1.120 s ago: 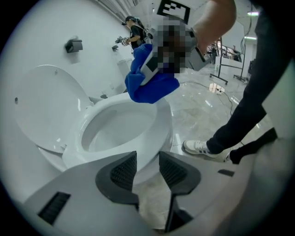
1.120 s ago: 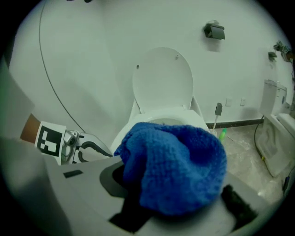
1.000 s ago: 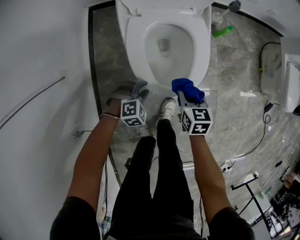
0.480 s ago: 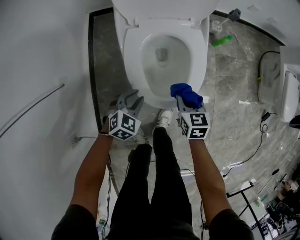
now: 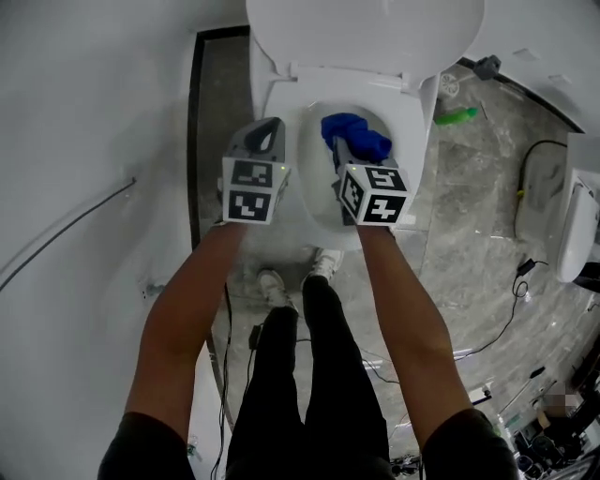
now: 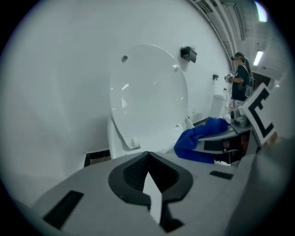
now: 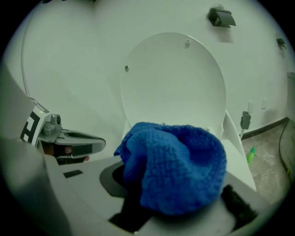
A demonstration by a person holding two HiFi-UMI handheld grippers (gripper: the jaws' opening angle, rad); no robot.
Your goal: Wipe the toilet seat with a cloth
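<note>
The toilet (image 5: 424, 112) is the fixed point here. Its lid (image 5: 366, 28) stands raised at the back and the white seat (image 5: 417, 127) lies down around the bowl. The seat looks like hard, glossy plastic, so it is likely rigid and slick. It should stay put under a wipe, but a cloth may skate on it unless pressed flat.

The blue cloth (image 5: 354, 136) hangs over the toilet's bowl opening, toward the lid. It is bunched in the right gripper (image 5: 345, 155), whose fingers are closed on it. It looks like soft, light, looped terry. It will probably fold and drag rather than push, so the bulging wad ahead of the fingers is the part to lay on the seat. The present hold near its middle seems secure. Whether it touches the seat yet cannot be told.

The left gripper (image 5: 266, 129) hovers over the toilet's left rim, just beside the cloth. Its fingers have just been closing and now meet with nothing between them.

Left of the toilet runs a plain white wall (image 5: 84, 141). Right of it and in front lies grey marbled floor (image 5: 469, 216), which looks smooth. A green bottle (image 5: 457, 116) lies on the floor just right of the toilet, and thin cables (image 5: 518, 281) trail well apart from it, further right.
</note>
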